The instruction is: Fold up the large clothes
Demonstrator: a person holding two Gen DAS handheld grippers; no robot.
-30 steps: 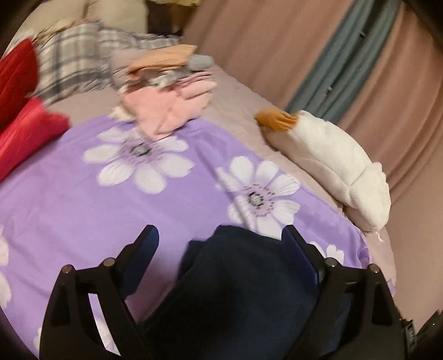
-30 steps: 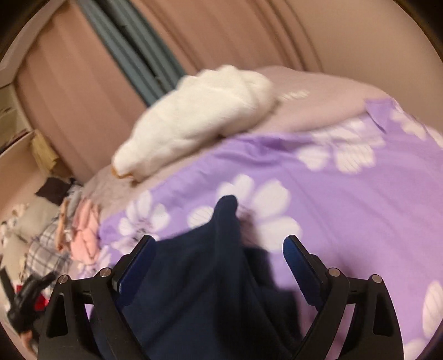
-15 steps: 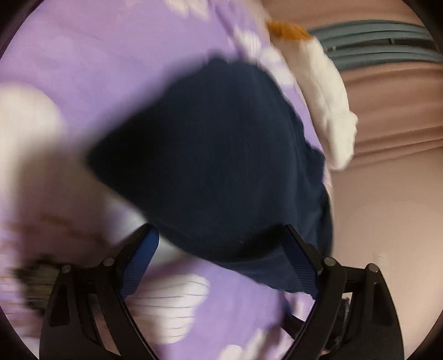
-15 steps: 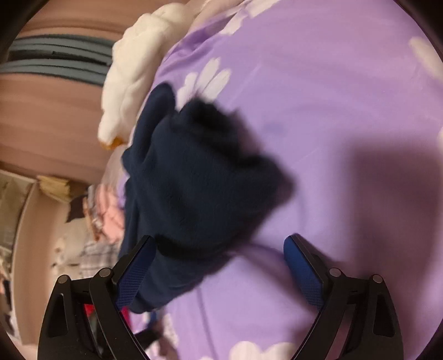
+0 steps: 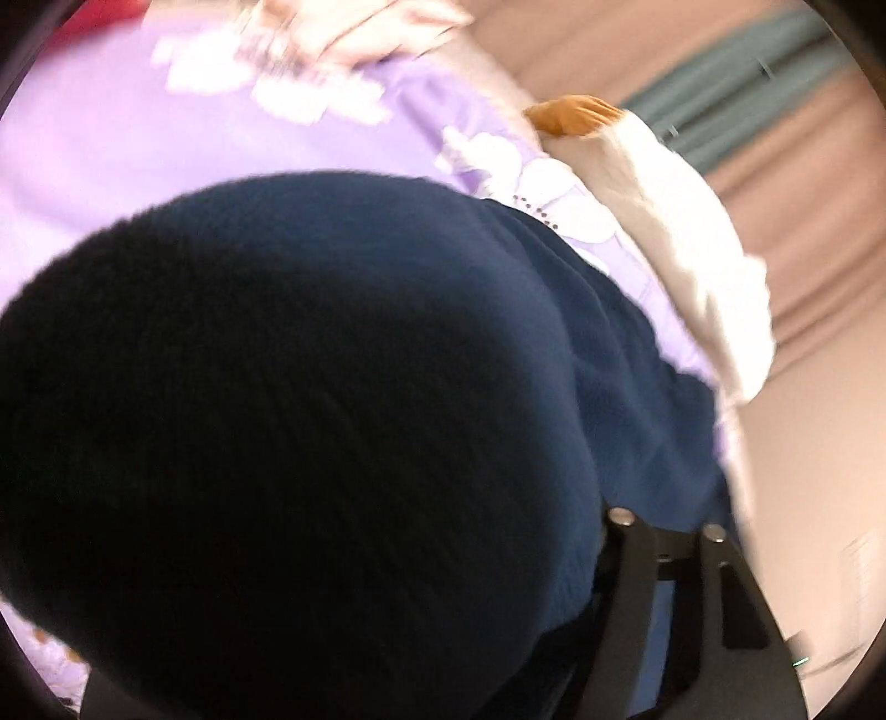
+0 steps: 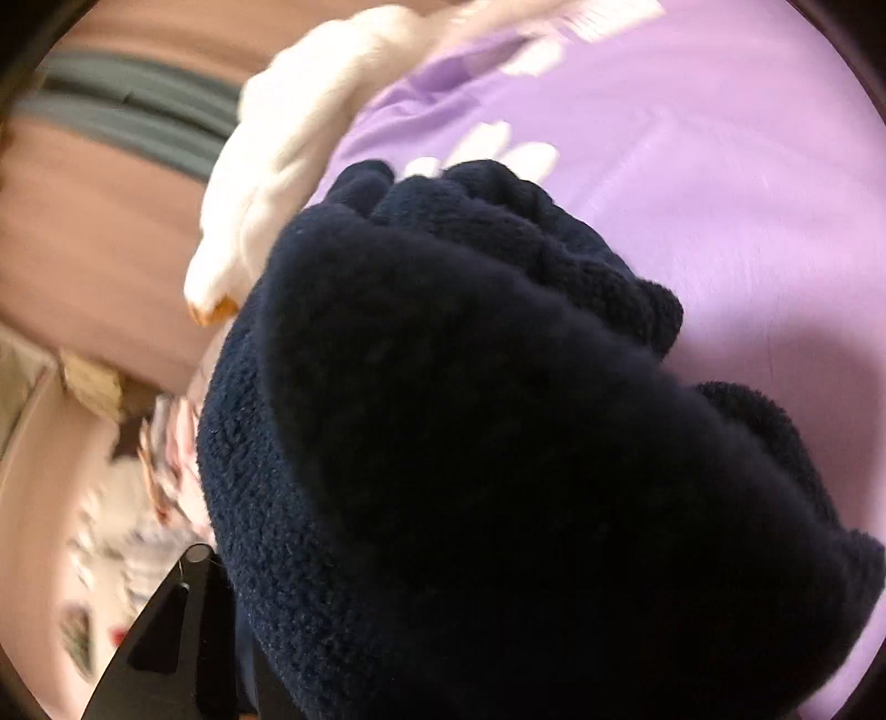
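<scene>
A dark navy fleece garment (image 5: 310, 421) lies bunched on the purple flowered bedsheet (image 5: 111, 144) and fills most of both views; it also shows in the right wrist view (image 6: 498, 443). It covers the left gripper, of which only the right black finger arm (image 5: 686, 598) shows. It covers the right gripper too, of which only the left black finger arm (image 6: 171, 637) shows. The fingertips of both grippers are hidden under the cloth, so I cannot tell whether either is open or shut.
A white plush toy with an orange beak (image 5: 664, 221) lies along the bed's edge by the pinkish curtain (image 5: 803, 194); it also shows in the right wrist view (image 6: 288, 144). A pile of pink and other clothes (image 5: 343, 27) lies at the far end of the bed.
Both grippers have swung and dropped close to the navy garment. It now covers most of both views and hides the fingertips that stood open and visible before.
</scene>
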